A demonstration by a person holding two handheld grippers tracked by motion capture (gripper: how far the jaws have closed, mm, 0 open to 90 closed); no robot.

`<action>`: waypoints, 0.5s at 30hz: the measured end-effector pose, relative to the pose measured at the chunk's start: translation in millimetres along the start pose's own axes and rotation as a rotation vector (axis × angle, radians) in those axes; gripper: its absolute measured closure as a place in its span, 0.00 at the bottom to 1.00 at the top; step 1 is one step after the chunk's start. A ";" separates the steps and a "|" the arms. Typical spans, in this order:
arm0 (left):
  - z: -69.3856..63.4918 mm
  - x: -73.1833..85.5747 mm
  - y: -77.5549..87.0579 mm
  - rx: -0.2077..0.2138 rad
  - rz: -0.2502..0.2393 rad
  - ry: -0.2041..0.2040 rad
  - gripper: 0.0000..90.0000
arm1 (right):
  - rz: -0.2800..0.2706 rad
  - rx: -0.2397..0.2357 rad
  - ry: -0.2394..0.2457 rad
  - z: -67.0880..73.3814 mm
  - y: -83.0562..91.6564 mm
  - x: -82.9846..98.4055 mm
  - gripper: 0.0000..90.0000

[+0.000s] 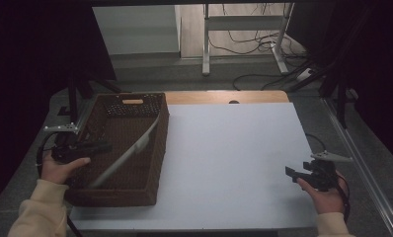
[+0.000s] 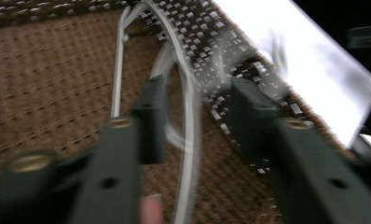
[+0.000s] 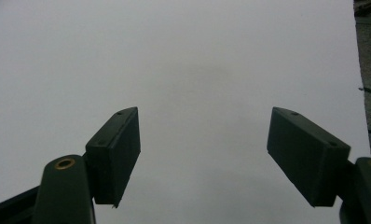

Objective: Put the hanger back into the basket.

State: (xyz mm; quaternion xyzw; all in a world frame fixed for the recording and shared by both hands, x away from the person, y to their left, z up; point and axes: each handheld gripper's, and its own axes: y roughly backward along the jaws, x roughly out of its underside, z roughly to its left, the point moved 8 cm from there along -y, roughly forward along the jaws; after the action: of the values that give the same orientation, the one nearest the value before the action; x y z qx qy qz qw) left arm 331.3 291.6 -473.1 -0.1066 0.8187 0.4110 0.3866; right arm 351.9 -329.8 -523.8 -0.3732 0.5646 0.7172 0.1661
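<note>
High view: we see the left gripper (image 1: 93,148) over the basket (image 1: 157,148) at frame left, where the white hanger (image 1: 128,153) lies.

Left gripper view: jaws apart around the wire – nothing lifted yet.

Right gripper view: the right gripper (image 3: 202,154) gapes wide over bare table (image 3: 197,56).
</note>
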 end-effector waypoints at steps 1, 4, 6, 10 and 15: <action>-0.4 0.0 0.8 -0.012 -0.010 -0.005 0.55 | 0.001 0.000 0.000 0.0 -0.2 0.2 0.29; -5.8 -2.1 5.3 -0.037 -0.041 -0.027 0.46 | 0.003 -0.001 0.002 0.7 -0.8 0.3 0.29; -11.9 -3.0 7.6 -0.046 -0.050 -0.041 0.41 | 0.003 -0.004 0.001 1.8 -0.7 0.0 0.29; -26.4 -1.6 6.8 -0.051 -0.072 -0.064 0.36 | 0.003 -0.008 0.008 3.0 -0.7 0.0 0.29; -49.4 4.0 -2.1 -0.060 -0.083 -0.111 0.33 | -0.004 -0.039 0.028 9.0 -1.1 -1.9 0.27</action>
State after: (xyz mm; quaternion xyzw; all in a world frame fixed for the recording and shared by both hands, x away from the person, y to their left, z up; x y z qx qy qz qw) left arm 302.7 253.6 -459.3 -0.1292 0.7782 0.4242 0.4447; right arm 350.8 -320.6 -522.4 -0.3876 0.5518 0.7225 0.1522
